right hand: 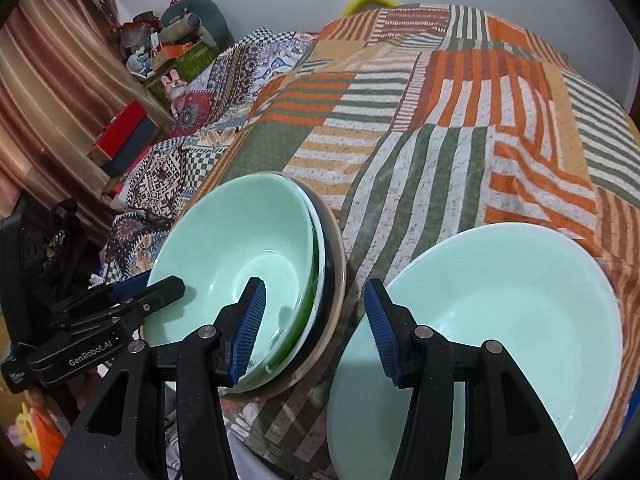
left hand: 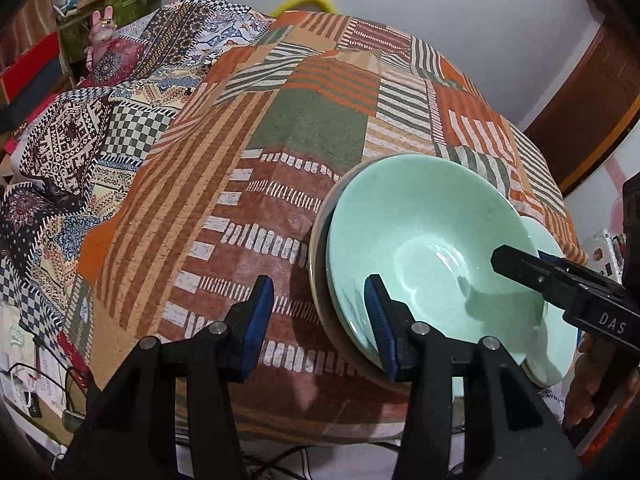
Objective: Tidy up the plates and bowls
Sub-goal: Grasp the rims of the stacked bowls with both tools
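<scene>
A mint-green bowl (left hand: 424,240) tops a stack that rests on a dark plate with a tan rim (right hand: 338,280); a green rim shows under the top bowl. My left gripper (left hand: 318,320) is open astride the stack's near rim, with one pad (left hand: 376,320) inside the bowl and the other over the cloth, neither pressing. A second mint bowl (right hand: 500,320) sits on the cloth to the right. My right gripper (right hand: 316,320) is open, its left finger (right hand: 250,320) inside the stacked bowl and its right finger at the second bowl's edge. Each gripper shows in the other's view, the right gripper (left hand: 516,260) and the left gripper (right hand: 160,284).
A striped orange, green and white patchwork cloth (left hand: 312,128) covers the table. Patterned bedding (left hand: 80,140) lies to the left, with shelves of boxes and a pink rabbit figure (left hand: 102,30) behind. A wooden door (left hand: 592,92) stands at right. Cables hang below the near edge.
</scene>
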Motion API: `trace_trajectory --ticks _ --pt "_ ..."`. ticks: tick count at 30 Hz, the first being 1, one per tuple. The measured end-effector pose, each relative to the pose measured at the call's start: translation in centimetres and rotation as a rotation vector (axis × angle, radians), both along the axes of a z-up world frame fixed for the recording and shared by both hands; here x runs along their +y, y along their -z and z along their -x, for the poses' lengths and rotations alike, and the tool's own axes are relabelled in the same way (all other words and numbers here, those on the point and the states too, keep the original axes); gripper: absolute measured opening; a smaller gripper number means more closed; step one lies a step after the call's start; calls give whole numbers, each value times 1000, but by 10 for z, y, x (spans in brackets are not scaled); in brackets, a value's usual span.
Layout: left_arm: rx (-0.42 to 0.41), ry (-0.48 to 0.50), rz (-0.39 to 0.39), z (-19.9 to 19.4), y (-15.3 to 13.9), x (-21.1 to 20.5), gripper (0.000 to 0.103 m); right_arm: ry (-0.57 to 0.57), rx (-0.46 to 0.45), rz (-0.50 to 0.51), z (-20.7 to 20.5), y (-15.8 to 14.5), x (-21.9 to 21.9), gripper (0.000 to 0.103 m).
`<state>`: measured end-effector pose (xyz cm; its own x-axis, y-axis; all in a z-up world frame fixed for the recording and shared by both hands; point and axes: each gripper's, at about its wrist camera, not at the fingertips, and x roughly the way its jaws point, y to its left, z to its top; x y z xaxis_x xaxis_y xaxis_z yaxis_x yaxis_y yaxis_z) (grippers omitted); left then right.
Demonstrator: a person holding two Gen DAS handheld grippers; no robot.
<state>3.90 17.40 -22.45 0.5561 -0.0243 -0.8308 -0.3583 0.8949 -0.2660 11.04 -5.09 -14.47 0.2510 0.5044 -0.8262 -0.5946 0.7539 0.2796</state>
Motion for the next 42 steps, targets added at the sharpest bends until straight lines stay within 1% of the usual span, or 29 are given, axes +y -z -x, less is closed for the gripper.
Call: trace_trajectory --ticks 2,4,6,10,12,17,20,27,34,42 --pt "2 4 8 -2 3 0 45 -4 5 0 -2 1 1 48" --pt "3 11 24 -4 5 -1 41 -6 19 -8 -4 4 1 47" --pt "6 19 45 -6 8 -1 37 -1 26 -5 -5 6 1 39" --pt "13 34 85 -12 14 -2 30 -3 66 -27 -6 12 0 34" --pt "13 33 74 -12 14 -4 30 -7 61 -27 -4 12 1 31" --pt "19 32 68 -13 13 -5 29 -12 38 1 -1 10 4 31" --pt "26 31 49 -13 10 -7 29 -13 20 32 -1 10 9 31" --pt "36 26 5 -11 2 -13 29 11 47 39 -8 9 9 31" --pt "14 17 3 -5 -9 -13 29 15 60 31 -5 6 7 31" --pt "-29 13 -24 4 -30 -19 29 16 30 5 2 -11 3 31"
